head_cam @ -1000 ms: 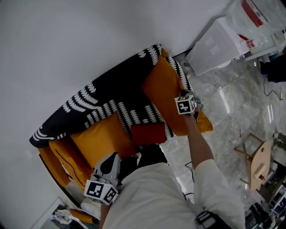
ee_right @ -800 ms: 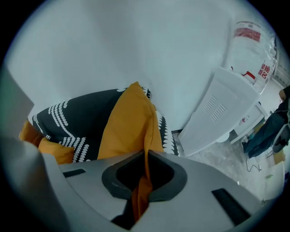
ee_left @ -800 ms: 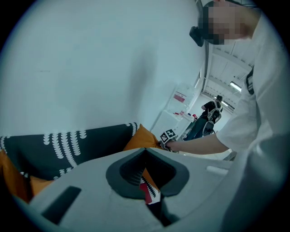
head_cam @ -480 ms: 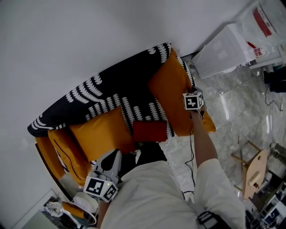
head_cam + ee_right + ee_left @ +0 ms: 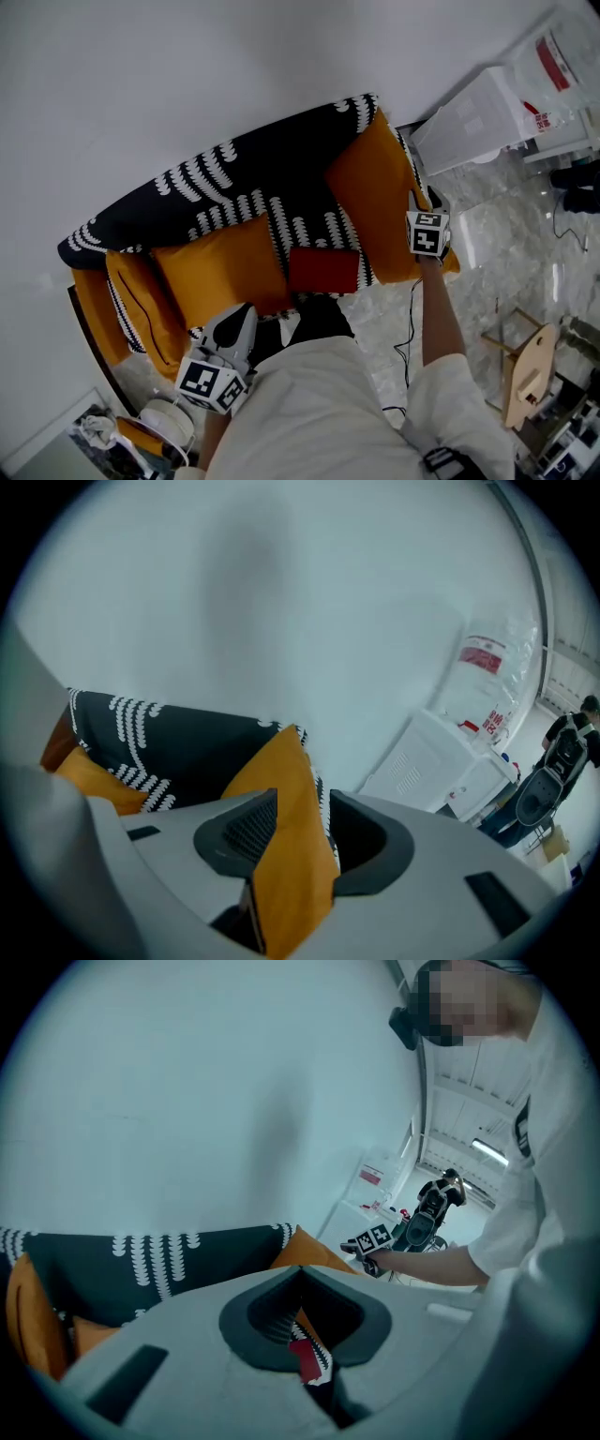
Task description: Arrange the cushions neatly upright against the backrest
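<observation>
Now my right gripper's [image 5: 298, 822] jaws are opening, the orange cushion's [image 5: 370, 202] edge between them, at the patterned sofa's [image 5: 244, 183] right end — my left gripper [image 5: 302, 1326] hangs closed, empty.

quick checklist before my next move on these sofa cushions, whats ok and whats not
1. Right gripper clear of the right orange cushion: jaws opening, cushion edge between them. Not ok.
2. Right orange cushion upright against the backrest: stands at the sofa's right end. Cannot tell.
3. Middle orange cushion leaning on the backrest: ok.
4. Red cushion upright at the backrest: lies at the seat front. Not ok.
5. Left gripper free: shut, empty. Ok.
</observation>
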A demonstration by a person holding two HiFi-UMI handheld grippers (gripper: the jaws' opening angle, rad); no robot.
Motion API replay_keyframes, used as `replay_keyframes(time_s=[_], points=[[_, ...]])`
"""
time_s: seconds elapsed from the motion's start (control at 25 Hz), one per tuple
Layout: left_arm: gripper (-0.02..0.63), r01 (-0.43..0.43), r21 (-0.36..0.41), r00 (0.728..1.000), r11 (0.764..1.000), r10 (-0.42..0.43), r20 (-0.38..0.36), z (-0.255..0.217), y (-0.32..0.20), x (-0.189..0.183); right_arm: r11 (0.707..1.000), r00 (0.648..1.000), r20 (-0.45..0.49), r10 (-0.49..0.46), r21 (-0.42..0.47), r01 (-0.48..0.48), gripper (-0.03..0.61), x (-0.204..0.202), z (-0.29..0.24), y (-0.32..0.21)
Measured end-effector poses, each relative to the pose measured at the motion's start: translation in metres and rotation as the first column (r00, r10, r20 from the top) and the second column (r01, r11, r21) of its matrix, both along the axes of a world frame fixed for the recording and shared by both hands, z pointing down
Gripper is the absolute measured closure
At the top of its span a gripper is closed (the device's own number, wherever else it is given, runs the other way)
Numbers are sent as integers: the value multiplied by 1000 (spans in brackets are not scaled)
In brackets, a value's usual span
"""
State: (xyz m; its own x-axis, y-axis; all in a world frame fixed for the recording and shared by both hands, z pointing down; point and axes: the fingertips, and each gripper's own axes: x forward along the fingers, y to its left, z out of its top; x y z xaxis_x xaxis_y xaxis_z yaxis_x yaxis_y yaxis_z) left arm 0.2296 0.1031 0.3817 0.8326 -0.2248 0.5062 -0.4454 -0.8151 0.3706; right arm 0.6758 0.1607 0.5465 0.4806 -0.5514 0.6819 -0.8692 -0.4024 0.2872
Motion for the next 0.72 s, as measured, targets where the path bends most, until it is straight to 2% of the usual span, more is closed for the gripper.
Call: replay_keyframes(time_s=[0.16, 0.44, 0.6, 0.72], points=[[603, 19, 5, 1000, 1000, -19, -24, 1, -2, -46, 996, 997, -3, -76, 48, 76, 422, -73, -25, -3], [604, 47, 14, 997, 999, -46, -55, 1, -5, -159, 970, 970, 85, -226, 114, 216, 422, -264, -53, -21], [603, 63, -7, 997, 998, -64, -54, 13, -10, -228, 939, 933, 143, -331, 145, 312, 420, -377, -57, -40], [603, 61, -30, 998, 998, -62, -16, 35, -13, -266, 909, 891, 184, -414, 134, 395, 419, -449, -46, -49]])
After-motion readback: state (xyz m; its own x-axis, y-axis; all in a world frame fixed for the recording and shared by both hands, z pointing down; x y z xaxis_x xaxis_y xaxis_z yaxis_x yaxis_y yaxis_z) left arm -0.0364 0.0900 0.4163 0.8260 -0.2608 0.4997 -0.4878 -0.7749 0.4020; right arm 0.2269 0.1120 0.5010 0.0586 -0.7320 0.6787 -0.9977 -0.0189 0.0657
